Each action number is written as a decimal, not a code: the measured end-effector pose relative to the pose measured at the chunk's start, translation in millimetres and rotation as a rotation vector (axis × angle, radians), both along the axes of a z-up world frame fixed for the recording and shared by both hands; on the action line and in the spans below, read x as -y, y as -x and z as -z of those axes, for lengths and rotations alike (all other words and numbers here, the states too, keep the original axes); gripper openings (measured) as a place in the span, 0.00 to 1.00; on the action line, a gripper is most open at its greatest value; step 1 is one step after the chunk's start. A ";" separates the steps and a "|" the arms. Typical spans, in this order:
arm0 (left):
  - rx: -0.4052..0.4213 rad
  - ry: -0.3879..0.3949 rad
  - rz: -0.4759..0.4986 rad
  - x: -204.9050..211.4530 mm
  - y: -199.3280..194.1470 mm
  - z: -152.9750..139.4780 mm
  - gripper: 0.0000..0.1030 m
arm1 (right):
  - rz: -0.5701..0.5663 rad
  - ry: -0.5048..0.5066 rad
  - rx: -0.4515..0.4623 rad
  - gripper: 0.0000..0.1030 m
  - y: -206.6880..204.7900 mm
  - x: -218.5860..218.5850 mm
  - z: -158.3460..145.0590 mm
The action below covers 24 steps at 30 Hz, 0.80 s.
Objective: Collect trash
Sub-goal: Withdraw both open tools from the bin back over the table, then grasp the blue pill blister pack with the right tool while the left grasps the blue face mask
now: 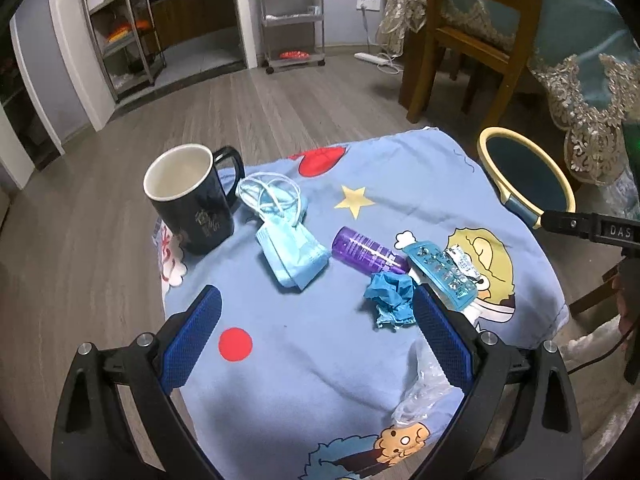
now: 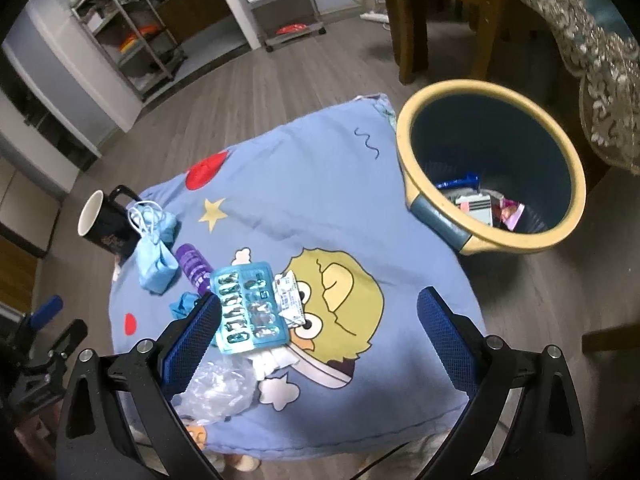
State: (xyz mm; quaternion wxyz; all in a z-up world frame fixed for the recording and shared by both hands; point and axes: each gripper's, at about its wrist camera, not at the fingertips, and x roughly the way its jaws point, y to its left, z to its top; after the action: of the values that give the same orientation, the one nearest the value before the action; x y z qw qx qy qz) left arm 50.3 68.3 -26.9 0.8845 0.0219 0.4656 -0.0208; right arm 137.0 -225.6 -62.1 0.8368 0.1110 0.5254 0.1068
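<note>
1. Mostly the trash lies in a loose band across the middle of a small table draped in a blue cartoon cloth [image 1: 304,360]: 2 crumpled blue face masks [image 1: 286,236], a purple bottle [image 1: 366,256] on its side, a teal blister pack [image 2: 250,308] with a small white packet [image 2: 290,296] touching its right edge, a crumpled blue wad [image 1: 390,298], and a clear plastic wrapper [image 2: 218,390] close to the near edge.
2. Left of the masks, a black mug [image 1: 190,198] stands upright near the cloth's left edge, its handle toward the far side.
3. Beside the table's right edge sits the bin [image 2: 490,166], cream-rimmed and dark blue inside, with several scraps already at its bottom; its rim stands just off the cloth.
4. Left gripper [image 1: 316,308]: jaws wide apart and holding nothing, over the near part of the cloth. The right pad shows against the blue wad; the left pad is over bare cloth below the mug.
5. Right gripper [image 2: 320,314]: jaws also wide apart and empty. Its left pad overlaps the blister pack's left edge in the view; whether it touches I cannot tell.
6. Open cloth lies toward the far edge and on the right near the bin. Beyond is clear wood floor, with a wooden chair [image 1: 466,28] and shelving racks [image 1: 120,32] further back.
</note>
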 end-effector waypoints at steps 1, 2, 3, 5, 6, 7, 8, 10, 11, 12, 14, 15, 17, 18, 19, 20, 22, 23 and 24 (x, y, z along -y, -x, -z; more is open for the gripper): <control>-0.003 0.002 -0.002 -0.2 -0.5 0.7 0.92 | 0.001 -0.004 -0.008 0.95 -1.0 0.5 2.3; -0.005 -0.001 -0.001 -0.1 -0.8 1.5 0.92 | -0.001 -0.006 -0.015 0.95 -1.5 -0.1 4.1; -0.007 -0.004 0.000 0.5 -0.9 2.3 0.92 | -0.002 -0.006 -0.022 0.95 -1.9 -0.6 6.8; -0.016 -0.006 0.000 1.1 -2.1 4.8 0.92 | -0.003 -0.002 -0.048 0.94 -2.8 -3.0 14.5; -0.022 -0.006 -0.001 0.9 -2.6 5.9 0.92 | -0.009 0.005 -0.062 0.94 -3.1 -5.6 19.4; -0.027 -0.005 -0.001 1.3 -3.4 7.3 0.92 | -0.016 0.006 -0.068 0.93 -3.3 -7.9 22.3; -0.030 -0.004 -0.001 1.2 -3.8 8.3 0.92 | -0.028 0.009 -0.075 0.93 -3.2 -12.3 26.4; -0.035 -0.006 0.003 2.8 -4.8 10.4 0.92 | -0.063 0.023 -0.081 0.92 -4.3 -22.7 33.3; -0.036 -0.008 0.006 3.7 -5.0 11.0 0.92 | -0.082 0.024 -0.080 0.92 -5.4 -27.9 35.6; -0.037 -0.009 0.008 4.0 -5.4 11.6 0.92 | -0.099 0.025 -0.079 0.91 -6.8 -32.6 37.7; -0.044 -0.011 0.011 4.6 -5.6 13.1 0.92 | -0.112 0.012 -0.085 0.90 -9.8 -40.3 44.5; -0.051 -0.014 0.012 4.8 -5.8 14.4 0.92 | -0.110 -0.011 -0.097 0.89 -10.8 -42.9 49.1; -0.055 -0.019 0.010 3.6 -6.2 15.1 0.92 | -0.135 -0.049 -0.113 0.85 -10.9 -52.4 55.2; -0.054 -0.016 0.006 1.9 -6.9 14.5 0.92 | -0.165 -0.045 -0.112 0.83 -10.5 -60.3 56.0; -0.054 -0.009 0.000 0.1 -7.4 13.9 0.92 | -0.188 -0.040 -0.107 0.80 -10.8 -66.7 55.6; -0.055 0.003 -0.011 -3.2 -8.2 13.2 0.92 | -0.218 -0.040 -0.099 0.76 -10.5 -75.3 54.7; -0.056 0.020 -0.029 -8.1 -9.1 12.4 0.92 | -0.248 -0.058 -0.098 0.68 -10.6 -85.3 55.0; -0.055 0.031 -0.038 -10.8 -9.6 11.7 0.92 | -0.266 -0.055 -0.101 0.66 -10.6 -91.7 56.7; -0.056 0.046 -0.047 -13.6 -10.0 11.3 0.92 | -0.281 -0.038 -0.102 0.66 -10.5 -96.7 58.6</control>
State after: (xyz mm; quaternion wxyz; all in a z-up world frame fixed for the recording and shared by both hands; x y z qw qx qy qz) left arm 60.3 81.9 -38.1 0.8716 -0.0101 0.4899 -0.0113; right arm 147.5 -128.9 -120.7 0.7836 0.0574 0.5754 0.2272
